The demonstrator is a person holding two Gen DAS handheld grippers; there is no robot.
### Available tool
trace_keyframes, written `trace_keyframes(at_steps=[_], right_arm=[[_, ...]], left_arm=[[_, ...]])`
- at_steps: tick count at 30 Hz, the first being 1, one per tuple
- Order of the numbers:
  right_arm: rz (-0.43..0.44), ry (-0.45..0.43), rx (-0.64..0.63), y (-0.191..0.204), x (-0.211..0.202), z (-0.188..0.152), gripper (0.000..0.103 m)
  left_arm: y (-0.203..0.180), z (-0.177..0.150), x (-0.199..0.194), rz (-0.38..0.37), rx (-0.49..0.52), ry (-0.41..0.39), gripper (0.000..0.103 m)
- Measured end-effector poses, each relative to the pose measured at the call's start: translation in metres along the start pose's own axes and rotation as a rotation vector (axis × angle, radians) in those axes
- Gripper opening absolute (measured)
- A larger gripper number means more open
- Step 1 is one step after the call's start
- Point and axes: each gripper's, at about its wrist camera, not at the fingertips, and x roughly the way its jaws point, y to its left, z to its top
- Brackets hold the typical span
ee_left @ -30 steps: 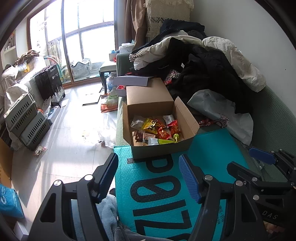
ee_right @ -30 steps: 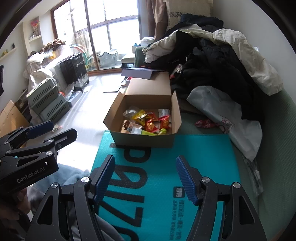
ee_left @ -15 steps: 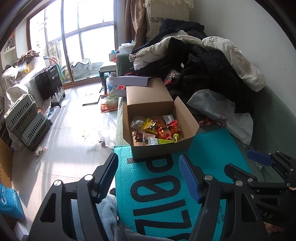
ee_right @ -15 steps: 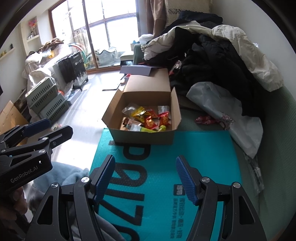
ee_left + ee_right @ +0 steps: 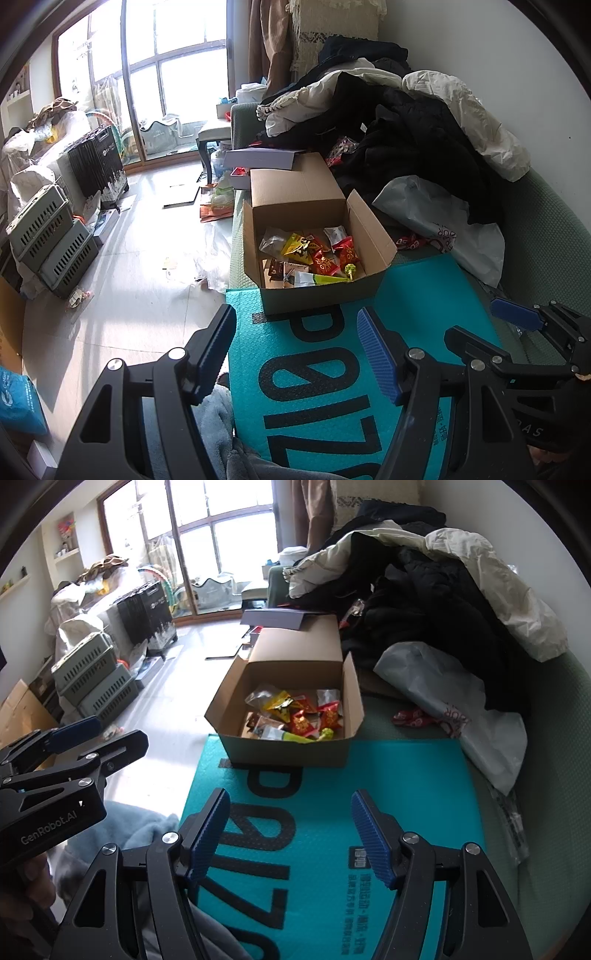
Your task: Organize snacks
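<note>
An open cardboard box (image 5: pixel 317 295) (image 5: pixel 288 753) stands on a green sofa, its flaps up. Inside lie several snack packets (image 5: pixel 314 254) (image 5: pixel 295 716) in yellow, red, clear and green wrappers. In front of the box spreads a teal mailer bag (image 5: pixel 332 369) (image 5: pixel 332 812) with big black letters. My left gripper (image 5: pixel 295 350) hovers open over the bag's near left part, short of the box, nothing between its blue pads. My right gripper (image 5: pixel 288 830) is open too, empty, above the bag's middle. Each gripper shows at the edge of the other's view.
A heap of dark and white clothes (image 5: pixel 406 122) and a grey plastic bag (image 5: pixel 443 221) crowd the sofa to the right of the box. A red wrapper (image 5: pixel 413 716) lies beside the bag. Left is pale floor with grey crates (image 5: pixel 48 236) and a black case (image 5: pixel 98 158).
The right wrist view has shifted slightly, so the box sits a little more to the left and lower in it. The left gripper has not moved; both stay open.
</note>
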Motion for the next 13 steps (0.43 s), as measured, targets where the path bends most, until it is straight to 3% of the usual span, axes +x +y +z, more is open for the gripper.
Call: trace_keyframes(at_steps=[13], right_arm=[[0.0, 0.013, 0.007, -0.0025, 0.0096, -0.002, 0.069]], left_arm=[[-0.003, -0.0026, 0.0102, -0.002, 0.007, 0.022, 0.067]])
